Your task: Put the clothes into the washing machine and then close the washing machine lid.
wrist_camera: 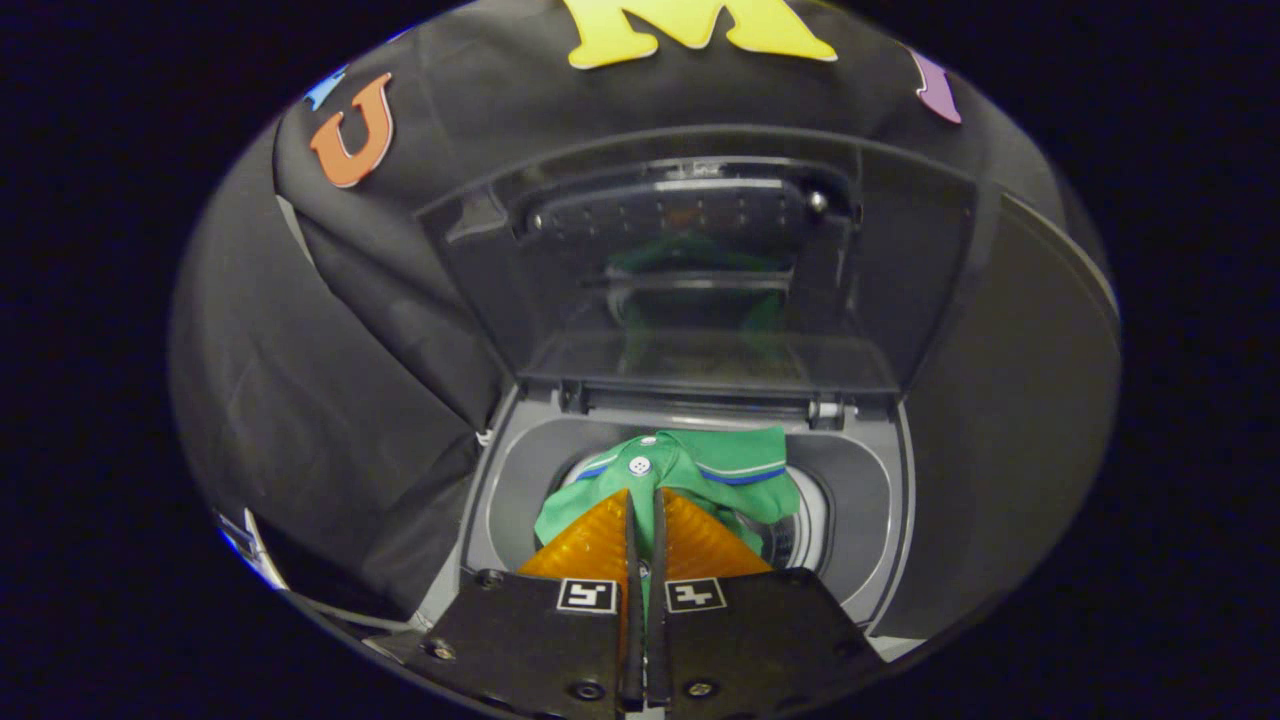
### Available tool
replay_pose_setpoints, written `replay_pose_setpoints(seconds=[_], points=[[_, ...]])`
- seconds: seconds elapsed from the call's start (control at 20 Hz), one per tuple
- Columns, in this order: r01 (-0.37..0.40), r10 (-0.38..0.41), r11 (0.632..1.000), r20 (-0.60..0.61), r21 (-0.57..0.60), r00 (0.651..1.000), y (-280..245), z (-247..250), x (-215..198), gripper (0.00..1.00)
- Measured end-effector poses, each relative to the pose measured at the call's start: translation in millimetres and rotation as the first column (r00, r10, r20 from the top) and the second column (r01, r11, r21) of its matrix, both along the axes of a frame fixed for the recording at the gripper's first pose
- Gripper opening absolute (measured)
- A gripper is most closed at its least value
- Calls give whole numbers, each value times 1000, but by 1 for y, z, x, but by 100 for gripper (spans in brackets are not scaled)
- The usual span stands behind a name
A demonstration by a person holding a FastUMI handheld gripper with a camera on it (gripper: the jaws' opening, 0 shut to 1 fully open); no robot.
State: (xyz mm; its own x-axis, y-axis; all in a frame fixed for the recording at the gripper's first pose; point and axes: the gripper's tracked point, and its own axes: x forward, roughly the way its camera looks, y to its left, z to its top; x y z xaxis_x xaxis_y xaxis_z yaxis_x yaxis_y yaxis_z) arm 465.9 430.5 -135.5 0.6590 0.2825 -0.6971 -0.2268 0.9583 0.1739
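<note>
Green cotton polo shirt (690, 475), soft, light and floppy, is pinched in the nearly closed gripper (645, 515); it hangs over the washing machine (880, 500) drum mouth, spilling toward 12 and 2 o'clock of the fingers (590, 545); a bunched fold near the collar looks the surest hold; the lid (700, 260) stands raised at 12 o'clock.

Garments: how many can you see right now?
1. A green polo shirt is pinched in the gripper, hanging over the washing machine's open drum below the raised lid. Others may lie hidden beneath it.
</note>
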Motion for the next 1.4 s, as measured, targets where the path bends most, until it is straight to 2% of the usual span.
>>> replay_pose_setpoints(seconds=[0.15,0.3,0.45,0.75,0.85,1.05,1.4], points=[[28,-29,1000,-109,-8,994,-1,-26,-9,5],[38,-41,999,-166,-27,985,-9,-38,-17,5],[69,-74,997,-173,-33,982,-14,-38,-15,6],[76,-79,997,-164,-23,983,-18,-33,-21,9],[80,-85,996,-144,-39,986,-21,-30,-22,20],[97,-102,994,-129,-47,986,-25,-28,-29,100],[114,-120,992,-120,-57,985,-30,-27,-36,98]])
